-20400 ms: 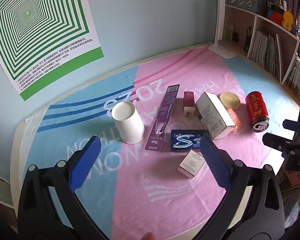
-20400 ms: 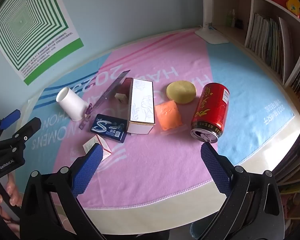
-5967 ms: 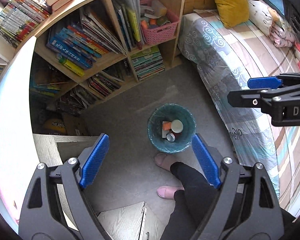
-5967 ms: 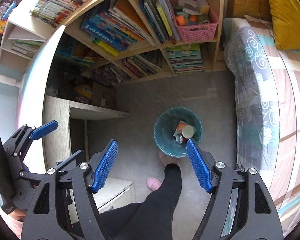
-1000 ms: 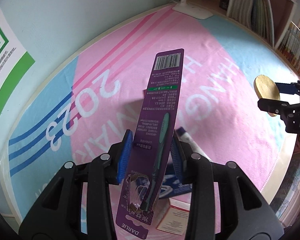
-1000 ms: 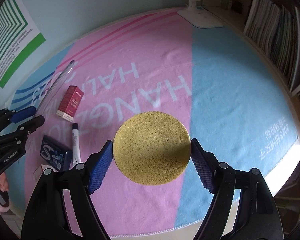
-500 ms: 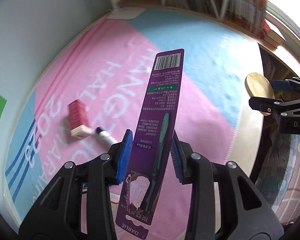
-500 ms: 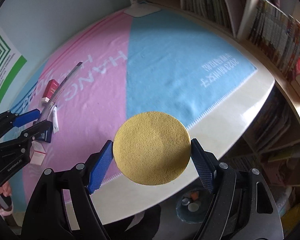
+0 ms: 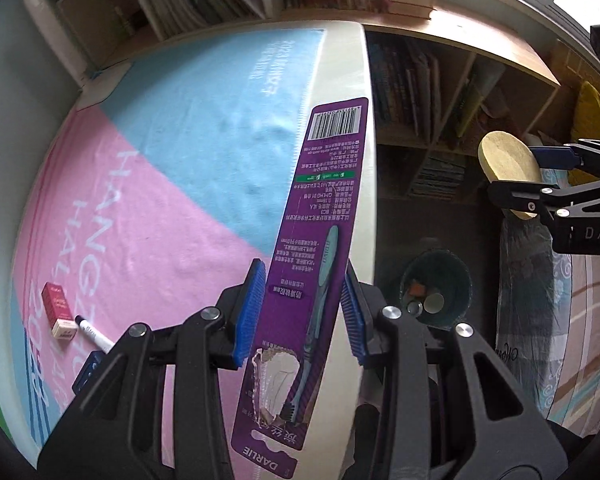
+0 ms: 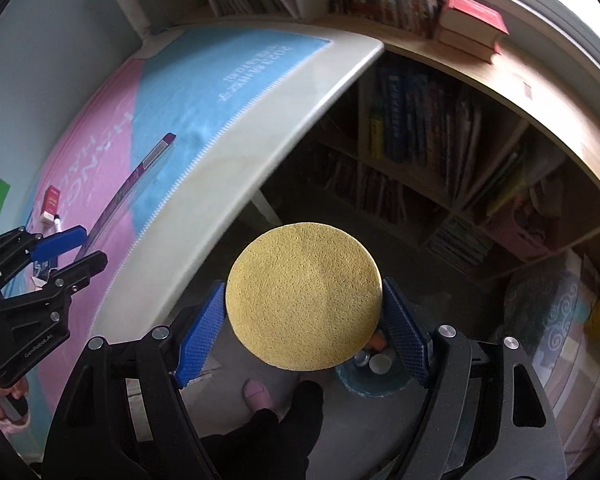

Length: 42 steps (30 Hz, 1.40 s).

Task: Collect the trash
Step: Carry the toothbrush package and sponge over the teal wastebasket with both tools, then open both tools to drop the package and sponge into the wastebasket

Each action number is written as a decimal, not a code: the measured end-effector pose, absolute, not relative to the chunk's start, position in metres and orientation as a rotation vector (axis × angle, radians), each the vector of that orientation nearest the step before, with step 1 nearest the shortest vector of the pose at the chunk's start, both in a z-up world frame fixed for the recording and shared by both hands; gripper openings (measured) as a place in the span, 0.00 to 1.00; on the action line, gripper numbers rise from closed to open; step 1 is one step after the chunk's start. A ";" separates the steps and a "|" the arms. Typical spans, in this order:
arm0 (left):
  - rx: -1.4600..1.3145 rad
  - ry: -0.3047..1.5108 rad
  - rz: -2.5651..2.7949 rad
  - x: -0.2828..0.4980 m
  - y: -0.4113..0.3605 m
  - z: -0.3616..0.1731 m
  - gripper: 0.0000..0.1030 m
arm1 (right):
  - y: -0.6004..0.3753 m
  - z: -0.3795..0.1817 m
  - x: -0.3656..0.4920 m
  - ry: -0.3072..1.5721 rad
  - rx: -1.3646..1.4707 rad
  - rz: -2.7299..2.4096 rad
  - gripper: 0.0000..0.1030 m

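My left gripper point(image 9: 302, 314) is shut on a long purple toothbrush package point(image 9: 312, 264) and holds it upright over the table's right edge. My right gripper point(image 10: 302, 320) is shut on a round yellow sponge point(image 10: 303, 296) and holds it over the floor past the table. A teal trash bin point(image 9: 462, 280) with a few items in it stands on the floor; in the right wrist view the bin point(image 10: 364, 380) is mostly hidden under the sponge. The right gripper point(image 9: 540, 184) with the sponge point(image 9: 506, 162) shows at the right of the left wrist view. The left gripper point(image 10: 66, 250) shows at the left of the right wrist view.
A red box point(image 9: 58, 310) and a small white tube point(image 9: 94, 330) lie on the pink and blue table mat point(image 9: 160, 168). Bookshelves point(image 10: 440, 152) stand beyond the table. A bed point(image 9: 560, 340) is at the right. The person's foot point(image 10: 258, 394) is near the bin.
Both grippers have swung right, away from the table top, toward the floor and the trash bin. Each keeps its hold on its item.
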<state>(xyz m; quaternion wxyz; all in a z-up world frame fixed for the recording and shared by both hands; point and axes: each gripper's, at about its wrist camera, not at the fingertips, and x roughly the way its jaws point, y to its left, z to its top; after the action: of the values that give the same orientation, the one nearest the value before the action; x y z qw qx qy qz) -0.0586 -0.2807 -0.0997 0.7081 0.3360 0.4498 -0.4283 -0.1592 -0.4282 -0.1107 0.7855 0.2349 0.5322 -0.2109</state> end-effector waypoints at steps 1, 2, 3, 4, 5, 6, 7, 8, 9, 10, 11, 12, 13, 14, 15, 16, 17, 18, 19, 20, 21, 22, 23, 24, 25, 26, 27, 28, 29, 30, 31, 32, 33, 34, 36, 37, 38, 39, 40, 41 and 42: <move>0.760 0.998 -0.971 -0.066 -0.287 -0.102 0.34 | -0.432 -0.112 -0.170 1.149 0.522 -0.475 0.75; 0.776 0.995 -0.993 -0.074 -0.294 -0.103 0.34 | -0.436 -0.114 -0.181 1.149 0.539 -0.497 0.75; 0.788 0.992 -1.010 -0.081 -0.299 -0.104 0.34 | -0.438 -0.115 -0.190 1.149 0.551 -0.512 0.75; 0.806 0.988 -1.035 -0.090 -0.306 -0.106 0.34 | -0.440 -0.117 -0.201 1.148 0.566 -0.531 0.75; 0.821 0.983 -1.052 -0.096 -0.311 -0.108 0.34 | -0.442 -0.118 -0.211 1.148 0.581 -0.550 0.75; 0.836 0.978 -1.068 -0.104 -0.316 -0.109 0.34 | -0.443 -0.120 -0.219 1.148 0.592 -0.563 0.75; 0.853 0.976 -1.090 -0.112 -0.322 -0.111 0.34 | -0.444 -0.122 -0.228 1.147 0.609 -0.580 0.75; 0.868 0.973 -1.108 -0.119 -0.327 -0.113 0.34 | -0.446 -0.124 -0.238 1.147 0.628 -0.598 0.75; 0.889 0.968 -1.128 -0.127 -0.332 -0.115 0.34 | -0.448 -0.126 -0.246 1.146 0.646 -0.613 0.75; 0.904 0.965 -1.145 -0.133 -0.336 -0.117 0.34 | -0.449 -0.128 -0.253 1.145 0.659 -0.625 0.75; 0.919 0.963 -1.161 -0.140 -0.341 -0.119 0.34 | -0.450 -0.130 -0.261 1.145 0.673 -0.638 0.75; 0.932 0.960 -1.174 -0.145 -0.345 -0.121 0.34 | -0.451 -0.132 -0.269 1.143 0.692 -0.652 0.75; 0.949 0.959 -1.192 -0.152 -0.349 -0.124 0.34 | -0.453 -0.134 -0.277 1.141 0.712 -0.665 0.75; 0.965 0.957 -1.208 -0.158 -0.354 -0.126 0.34 | -0.454 -0.136 -0.284 1.140 0.726 -0.677 0.75; 0.979 0.955 -1.221 -0.164 -0.358 -0.129 0.34 | -0.455 -0.138 -0.291 1.140 0.740 -0.690 0.75; 0.997 0.952 -1.238 -0.171 -0.363 -0.132 0.34 | -0.455 -0.140 -0.298 1.140 0.755 -0.702 0.75; 1.013 0.949 -1.252 -0.177 -0.366 -0.134 0.34 | -0.456 -0.142 -0.306 1.138 0.771 -0.716 0.75; 1.026 0.946 -1.264 -0.182 -0.368 -0.136 0.34 | -0.456 -0.143 -0.311 1.137 0.781 -0.725 0.75; 1.042 0.942 -1.280 -0.189 -0.372 -0.138 0.34 | -0.456 -0.145 -0.317 1.136 0.794 -0.737 0.75; 1.054 0.939 -1.292 -0.194 -0.375 -0.140 0.34 | -0.457 -0.147 -0.323 1.135 0.807 -0.745 0.75; 1.067 0.936 -1.303 -0.200 -0.376 -0.141 0.34 | -0.457 -0.149 -0.330 1.132 0.825 -0.756 0.75; 1.084 0.931 -1.317 -0.206 -0.378 -0.143 0.34 | -0.458 -0.150 -0.335 1.130 0.835 -0.763 0.75; 1.095 0.928 -1.327 -0.212 -0.379 -0.145 0.34 | -0.457 -0.152 -0.339 1.130 0.847 -0.770 0.75; 1.107 0.925 -1.338 -0.216 -0.381 -0.147 0.34 | -0.457 -0.153 -0.344 1.128 0.859 -0.778 0.75; 1.122 0.920 -1.351 -0.223 -0.383 -0.149 0.34 | -0.457 -0.155 -0.349 1.125 0.871 -0.786 0.75; 1.134 0.915 -1.360 -0.226 -0.384 -0.151 0.34 | -0.457 -0.157 -0.353 1.124 0.883 -0.793 0.75; 1.147 0.913 -1.370 -0.231 -0.386 -0.153 0.34 | -0.456 -0.159 -0.357 1.122 0.895 -0.798 0.75; 1.157 0.912 -1.376 -0.235 -0.388 -0.155 0.34 | -0.455 -0.159 -0.360 1.121 0.906 -0.801 0.75; 1.169 0.909 -1.383 -0.236 -0.388 -0.155 0.34 | -0.455 -0.161 -0.363 1.120 0.916 -0.803 0.75; 1.184 0.907 -1.390 -0.241 -0.389 -0.158 0.34 | -0.454 -0.163 -0.366 1.122 0.923 -0.805 0.75; 1.193 0.907 -1.395 -0.244 -0.390 -0.159 0.34 | -0.455 -0.167 -0.368 1.122 0.930 -0.805 0.75; 1.204 0.906 -1.400 -0.248 -0.390 -0.161 0.34 | -0.455 -0.168 -0.371 1.121 0.938 -0.806 0.75; 1.210 0.906 -1.404 -0.250 -0.391 -0.162 0.34 | -0.455 -0.170 -0.373 1.120 0.947 -0.809 0.75; 1.217 0.908 -1.408 -0.253 -0.392 -0.164 0.34 | -0.455 -0.171 -0.374 1.119 0.953 -0.811 0.75; 1.232 0.909 -1.414 -0.258 -0.392 -0.166 0.34 | -0.455 -0.174 -0.379 1.114 0.969 -0.816 0.75; 1.240 0.908 -1.417 -0.260 -0.392 -0.168 0.34 | -0.455 -0.175 -0.380 1.114 0.973 -0.819 0.75; 1.248 0.907 -1.423 -0.262 -0.393 -0.169 0.34 | -0.456 -0.176 -0.382 1.113 0.978 -0.822 0.75; 1.255 0.903 -1.427 -0.264 -0.395 -0.171 0.34 | -0.456 -0.177 -0.382 1.112 0.982 -0.825 0.75; 1.264 0.896 -1.430 -0.265 -0.395 -0.172 0.34 | -0.457 -0.178 -0.384 1.112 0.987 -0.829 0.75; 1.268 0.896 -1.431 -0.266 -0.394 -0.172 0.34 | -0.458 -0.179 -0.385 1.112 0.992 -0.830 0.75; 1.270 0.900 -1.433 -0.268 -0.395 -0.173 0.34 | -0.459 -0.180 -0.386 1.112 0.996 -0.830 0.75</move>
<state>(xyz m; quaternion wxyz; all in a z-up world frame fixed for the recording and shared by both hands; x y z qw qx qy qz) -0.2676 -0.3949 -0.1726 0.4906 0.5231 0.3705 -0.5902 -0.3858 -0.4587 -0.1805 0.6571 0.4394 0.4910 -0.3662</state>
